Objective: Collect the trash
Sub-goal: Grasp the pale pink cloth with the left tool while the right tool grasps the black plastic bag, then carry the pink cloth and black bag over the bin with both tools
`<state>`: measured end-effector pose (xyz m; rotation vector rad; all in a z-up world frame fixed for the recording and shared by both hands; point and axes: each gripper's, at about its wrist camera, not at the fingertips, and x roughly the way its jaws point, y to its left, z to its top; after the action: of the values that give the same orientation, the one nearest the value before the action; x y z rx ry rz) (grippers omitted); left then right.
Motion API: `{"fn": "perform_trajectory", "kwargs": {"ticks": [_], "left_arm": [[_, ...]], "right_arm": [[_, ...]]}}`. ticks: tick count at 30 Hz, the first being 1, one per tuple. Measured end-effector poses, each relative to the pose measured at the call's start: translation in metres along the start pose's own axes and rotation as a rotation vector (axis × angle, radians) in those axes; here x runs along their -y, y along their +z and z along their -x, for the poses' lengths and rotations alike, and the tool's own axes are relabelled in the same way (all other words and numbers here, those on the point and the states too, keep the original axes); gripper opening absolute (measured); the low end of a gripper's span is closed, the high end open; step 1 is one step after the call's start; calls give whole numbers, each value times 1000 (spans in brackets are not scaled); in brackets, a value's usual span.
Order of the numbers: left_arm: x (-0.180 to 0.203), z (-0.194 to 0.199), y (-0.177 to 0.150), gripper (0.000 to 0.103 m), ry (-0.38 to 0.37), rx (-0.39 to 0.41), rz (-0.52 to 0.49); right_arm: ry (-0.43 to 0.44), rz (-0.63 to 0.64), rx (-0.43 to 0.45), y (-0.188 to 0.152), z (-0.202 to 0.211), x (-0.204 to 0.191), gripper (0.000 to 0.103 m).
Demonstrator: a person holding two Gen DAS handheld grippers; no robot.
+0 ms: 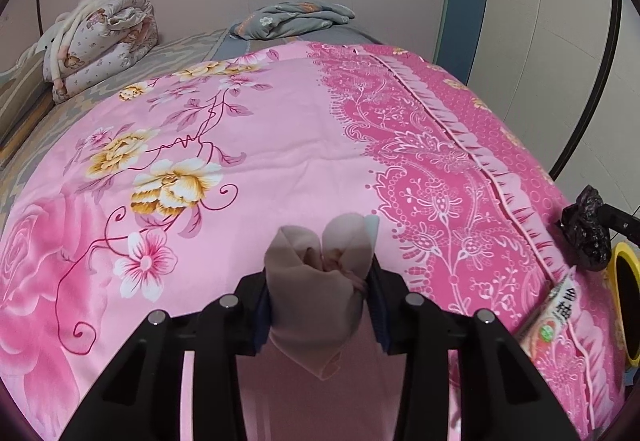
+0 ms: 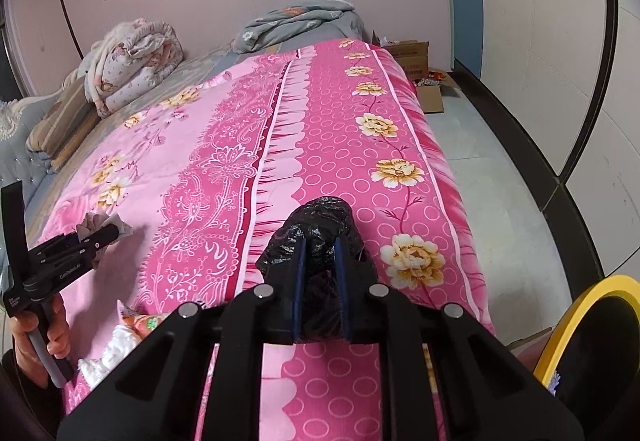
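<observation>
Bin (image 2: 588, 297), round, black with a yellow rim, stands off the bed's right edge, nearest the right gripper (image 2: 320, 261), which clamps a crumpled black plastic bag (image 2: 320, 217). Left gripper (image 1: 320, 281), farther in over the pink floral bedspread (image 1: 248, 145), pinches a beige crumpled tissue (image 1: 316, 273); 2 wrappers lie by the near edge.

Matte black left tool (image 1: 320, 281), dark blue pads, silver round bolts, grey handle, white lettering
</observation>
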<state>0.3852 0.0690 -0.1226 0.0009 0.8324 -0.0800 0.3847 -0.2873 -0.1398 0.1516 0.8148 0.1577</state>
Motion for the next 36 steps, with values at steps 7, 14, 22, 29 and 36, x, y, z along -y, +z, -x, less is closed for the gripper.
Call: {"fn": "perform_trajectory", "kwargs": {"ticks": [7, 14, 22, 29, 36], "left_arm": [[-4, 23, -7, 37, -6, 15, 35], [-4, 50, -14, 37, -14, 39, 55], [1, 77, -21, 37, -16, 62, 57], [9, 99, -25, 37, -29, 84, 61], [23, 118, -28, 37, -57, 99, 65]], "right_arm": [[1, 10, 13, -5, 22, -4, 10], [2, 14, 28, -9, 43, -5, 3], [22, 11, 36, -15, 65, -4, 1], [31, 11, 70, -20, 93, -2, 1], [35, 10, 111, -24, 128, 4, 0]]}}
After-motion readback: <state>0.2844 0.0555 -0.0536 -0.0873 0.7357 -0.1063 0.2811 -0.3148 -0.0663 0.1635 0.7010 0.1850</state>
